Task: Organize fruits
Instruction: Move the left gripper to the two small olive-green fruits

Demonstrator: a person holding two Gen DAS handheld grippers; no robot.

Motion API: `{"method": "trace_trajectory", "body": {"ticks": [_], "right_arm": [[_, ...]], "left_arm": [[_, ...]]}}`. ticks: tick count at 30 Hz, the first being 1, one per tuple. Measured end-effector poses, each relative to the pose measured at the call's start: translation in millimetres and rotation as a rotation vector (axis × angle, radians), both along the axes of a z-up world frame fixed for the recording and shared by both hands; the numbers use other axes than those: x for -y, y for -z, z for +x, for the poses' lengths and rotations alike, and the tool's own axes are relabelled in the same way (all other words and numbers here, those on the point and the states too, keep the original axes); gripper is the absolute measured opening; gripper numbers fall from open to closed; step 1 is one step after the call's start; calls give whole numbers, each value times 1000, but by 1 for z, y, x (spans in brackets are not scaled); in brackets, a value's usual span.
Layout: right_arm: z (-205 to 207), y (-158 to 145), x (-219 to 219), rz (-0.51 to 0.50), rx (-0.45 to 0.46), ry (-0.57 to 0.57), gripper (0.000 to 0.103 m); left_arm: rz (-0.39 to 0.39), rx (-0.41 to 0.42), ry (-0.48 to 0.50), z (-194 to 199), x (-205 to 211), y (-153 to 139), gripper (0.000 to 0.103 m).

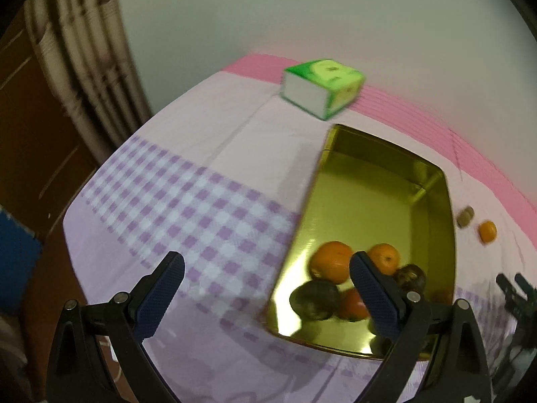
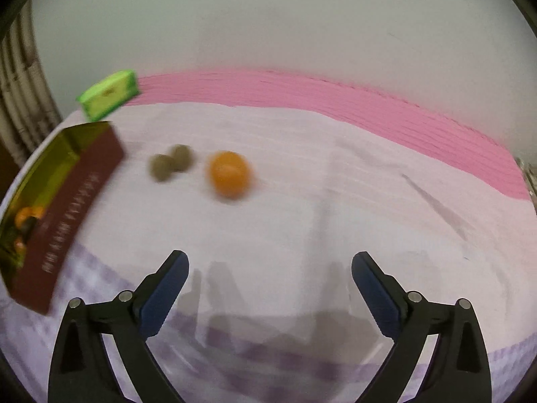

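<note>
A gold-lined tin box (image 1: 376,181) with a dark red outer wall (image 2: 70,208) sits on the cloth. Inside it lie several oranges (image 1: 330,262) and dark round fruits (image 1: 313,299). On the cloth to the box's right rest one loose orange (image 2: 230,174) (image 1: 487,231) and two small brown fruits (image 2: 171,166) (image 1: 465,216). My left gripper (image 1: 266,268) is open, its right finger over the box's near end, nothing between the jaws. My right gripper (image 2: 270,268) stands open and empty above bare cloth, short of the loose fruits; its dark frame (image 1: 517,295) shows at the left wrist view's right edge.
A green tissue pack (image 1: 322,89) (image 2: 109,95) lies at the far side near the wall. The tablecloth (image 1: 174,201) is purple-checked with a pink band (image 2: 369,107) at the back. A striped curtain (image 1: 77,53) and brown furniture stand off the table's left edge.
</note>
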State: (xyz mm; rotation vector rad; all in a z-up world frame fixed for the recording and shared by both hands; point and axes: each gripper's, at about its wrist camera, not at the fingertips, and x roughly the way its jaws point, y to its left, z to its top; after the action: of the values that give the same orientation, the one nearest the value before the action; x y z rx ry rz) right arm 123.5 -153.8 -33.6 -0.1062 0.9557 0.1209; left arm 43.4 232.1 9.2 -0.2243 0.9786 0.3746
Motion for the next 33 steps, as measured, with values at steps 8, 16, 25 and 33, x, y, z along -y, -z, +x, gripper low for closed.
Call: {"method": "trace_trajectory", "body": {"ticks": [8,16,25,33], "right_arm": [[12,12,28,-70,5,13,100],[24,18,48,-13,-22,-8,103],[24,18,58,-9,-23,-26,103],[25,18,58,-9,-23,-26,103]], "left_arm": [[15,-4,150,27,53,-7,97],[-16,6,324,75,114,-17,97],[-71,-42,503,119,176,0,97],[-46,-102,585,145,211,20,97]]}}
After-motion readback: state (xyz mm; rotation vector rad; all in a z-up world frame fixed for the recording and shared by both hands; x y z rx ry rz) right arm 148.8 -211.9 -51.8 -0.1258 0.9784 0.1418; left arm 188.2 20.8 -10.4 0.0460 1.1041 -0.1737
